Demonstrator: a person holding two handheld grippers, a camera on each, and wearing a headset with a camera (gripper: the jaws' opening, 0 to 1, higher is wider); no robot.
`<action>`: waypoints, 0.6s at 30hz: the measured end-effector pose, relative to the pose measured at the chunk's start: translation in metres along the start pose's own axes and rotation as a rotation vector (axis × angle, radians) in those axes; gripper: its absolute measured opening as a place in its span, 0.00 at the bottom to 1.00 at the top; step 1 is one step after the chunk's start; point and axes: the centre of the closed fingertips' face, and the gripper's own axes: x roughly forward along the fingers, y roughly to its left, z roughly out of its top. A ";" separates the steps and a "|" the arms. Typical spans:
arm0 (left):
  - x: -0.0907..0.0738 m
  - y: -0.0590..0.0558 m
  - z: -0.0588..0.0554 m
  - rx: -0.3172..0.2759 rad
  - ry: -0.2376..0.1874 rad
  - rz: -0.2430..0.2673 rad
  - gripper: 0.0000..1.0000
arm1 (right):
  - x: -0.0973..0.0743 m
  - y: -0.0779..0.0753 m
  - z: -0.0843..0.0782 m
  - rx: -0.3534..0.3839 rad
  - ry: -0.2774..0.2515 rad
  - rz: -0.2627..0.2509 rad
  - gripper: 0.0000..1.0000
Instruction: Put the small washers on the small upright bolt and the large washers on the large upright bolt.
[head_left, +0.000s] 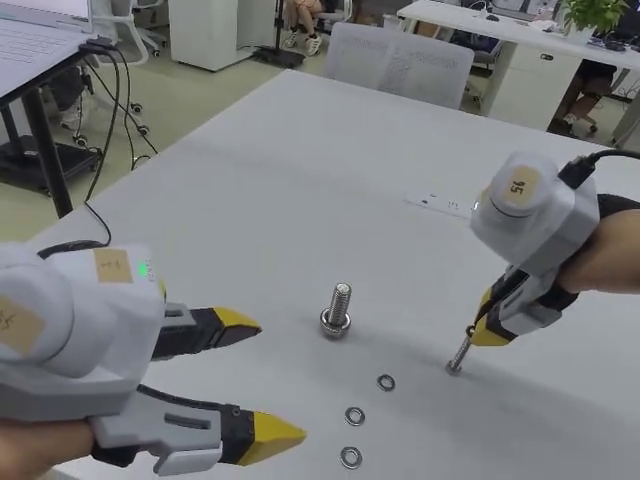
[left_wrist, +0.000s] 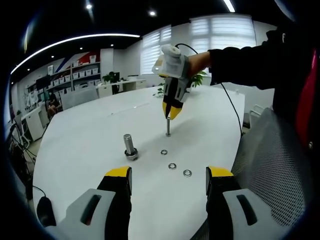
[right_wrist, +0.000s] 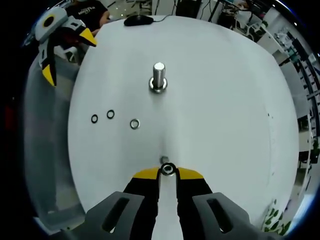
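Observation:
The large bolt (head_left: 339, 303) stands upright mid-table with large washers stacked round its base; it is also in the left gripper view (left_wrist: 130, 145) and the right gripper view (right_wrist: 158, 76). My right gripper (head_left: 484, 336) is shut on the top of the thin small bolt (head_left: 459, 356), which leans slightly on the table (left_wrist: 168, 127). Between its yellow tips sits a small round end (right_wrist: 168, 170). Three small washers (head_left: 354, 415) lie loose in front of the bolts (left_wrist: 172, 165) (right_wrist: 110, 114). My left gripper (head_left: 257, 377) hovers open and holds nothing, short of the washers.
The white table (head_left: 300, 180) stretches away with bare room behind the bolts. A small label (head_left: 438, 203) lies at the far right. A grey chair (head_left: 400, 62) stands at the far edge, and a desk with a laptop and cables (head_left: 40, 50) is off to the left.

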 end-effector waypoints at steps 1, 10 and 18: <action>0.000 0.000 0.001 0.001 -0.001 -0.002 0.59 | 0.000 0.000 0.000 0.001 -0.001 0.000 0.13; 0.000 -0.003 0.006 0.012 -0.006 -0.010 0.59 | 0.001 0.001 0.001 0.006 -0.001 0.005 0.13; -0.001 -0.004 0.008 0.013 -0.011 -0.012 0.59 | 0.007 0.002 0.000 0.009 0.004 0.019 0.13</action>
